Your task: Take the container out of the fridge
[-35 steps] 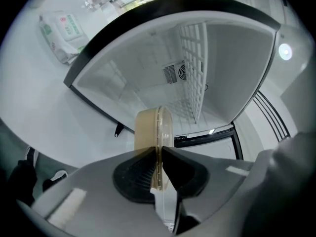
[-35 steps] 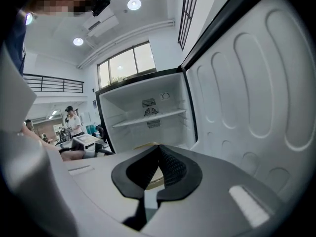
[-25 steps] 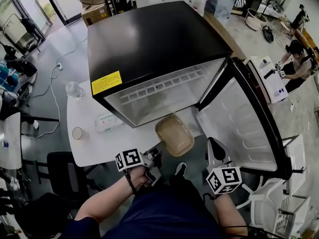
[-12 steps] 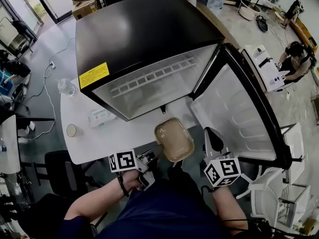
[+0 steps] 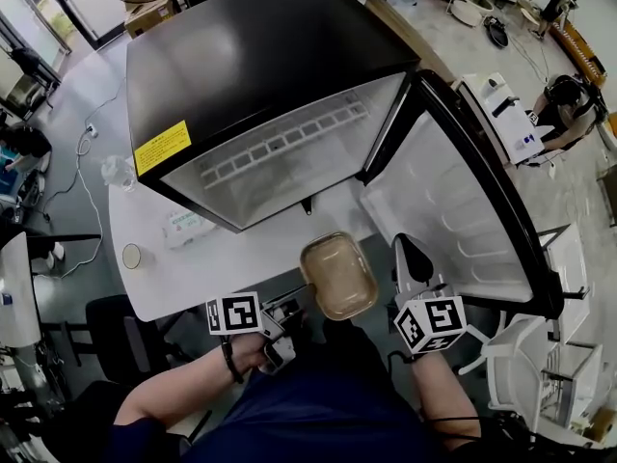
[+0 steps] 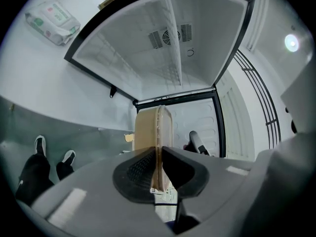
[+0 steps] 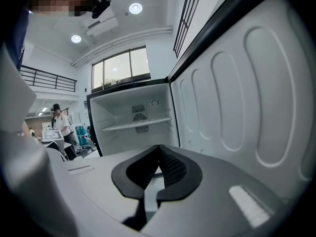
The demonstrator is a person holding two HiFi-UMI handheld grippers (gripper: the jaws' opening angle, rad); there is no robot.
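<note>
Tan oblong plastic container [image 5: 337, 276], rim pinched in the left gripper [image 5: 297, 302], has come further toward 6 o'clock, clear of the black fridge [image 5: 270, 56]; right gripper [image 5: 411, 255] closed, empty.

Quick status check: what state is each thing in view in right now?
Fridge: open.
Fridge door: swung wide open.
Container: outside the fridge, held by its rim.
Left gripper: shut on the container's rim.
Right gripper: shut, empty.
Cup: upright.
</note>
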